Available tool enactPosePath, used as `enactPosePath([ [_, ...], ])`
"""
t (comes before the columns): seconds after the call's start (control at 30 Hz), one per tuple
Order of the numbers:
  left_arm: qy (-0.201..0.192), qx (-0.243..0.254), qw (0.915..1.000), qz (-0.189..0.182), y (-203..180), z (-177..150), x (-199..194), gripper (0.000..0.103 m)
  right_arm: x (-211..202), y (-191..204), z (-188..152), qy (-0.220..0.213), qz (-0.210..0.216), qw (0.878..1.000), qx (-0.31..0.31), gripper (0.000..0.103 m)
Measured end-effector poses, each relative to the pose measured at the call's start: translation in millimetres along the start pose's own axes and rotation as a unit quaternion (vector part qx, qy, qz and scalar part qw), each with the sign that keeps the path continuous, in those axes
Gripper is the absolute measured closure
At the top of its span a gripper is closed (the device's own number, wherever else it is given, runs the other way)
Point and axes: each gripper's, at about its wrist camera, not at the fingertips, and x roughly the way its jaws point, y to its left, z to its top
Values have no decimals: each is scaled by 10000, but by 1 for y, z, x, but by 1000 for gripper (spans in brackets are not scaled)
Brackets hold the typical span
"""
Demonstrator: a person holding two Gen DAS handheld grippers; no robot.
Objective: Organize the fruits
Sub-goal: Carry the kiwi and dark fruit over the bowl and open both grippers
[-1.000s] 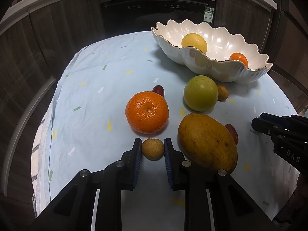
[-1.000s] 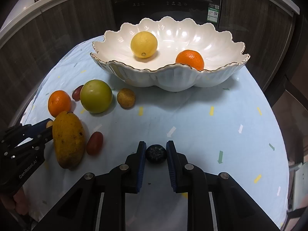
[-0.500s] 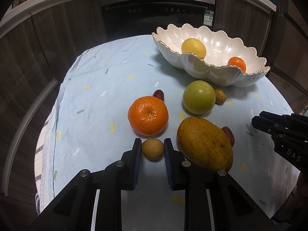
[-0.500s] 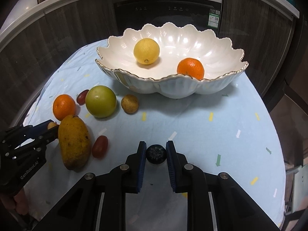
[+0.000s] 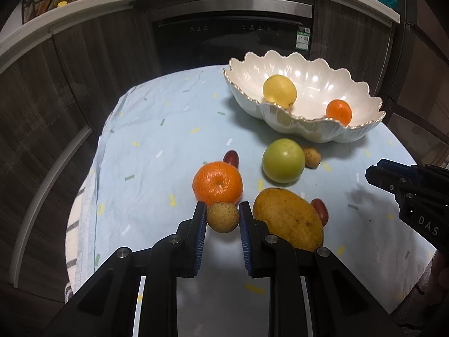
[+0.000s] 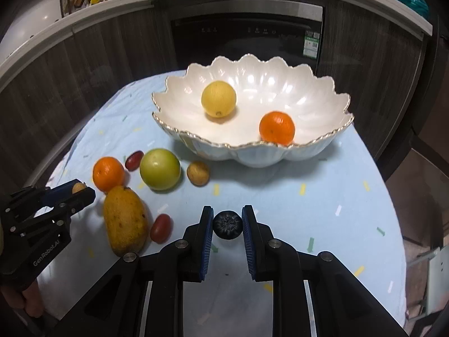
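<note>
My left gripper (image 5: 222, 216) is shut on a small tan longan (image 5: 223, 218), held just above the cloth in front of an orange (image 5: 217, 183). My right gripper (image 6: 227, 224) is shut on a dark blueberry (image 6: 227, 225) over the near part of the table. A white scalloped bowl (image 6: 280, 156) at the back holds a lemon (image 6: 218, 98) and a small orange (image 6: 277, 127). On the cloth lie a green apple (image 6: 160, 168), a mango (image 6: 125, 220), a second longan (image 6: 198, 173) and two red grapes (image 6: 160, 228).
The round table wears a pale blue cloth (image 5: 157, 146) and drops off at its edges. Dark cabinets and an oven (image 5: 230, 39) stand behind it. Each gripper shows in the other's view: the right gripper (image 5: 412, 193), the left gripper (image 6: 47, 210).
Both grippers have risen a little with their fruit still gripped; the table and bowl look farther away. The fruit on the cloth has not moved.
</note>
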Motion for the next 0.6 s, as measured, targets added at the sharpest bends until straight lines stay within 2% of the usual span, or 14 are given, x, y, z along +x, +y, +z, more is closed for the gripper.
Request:
enactPosePath([
  [0.6,-337,135,9993,-94,-22,41,-18,79,-22,-21,28,-401,-46,9988,278,81],
])
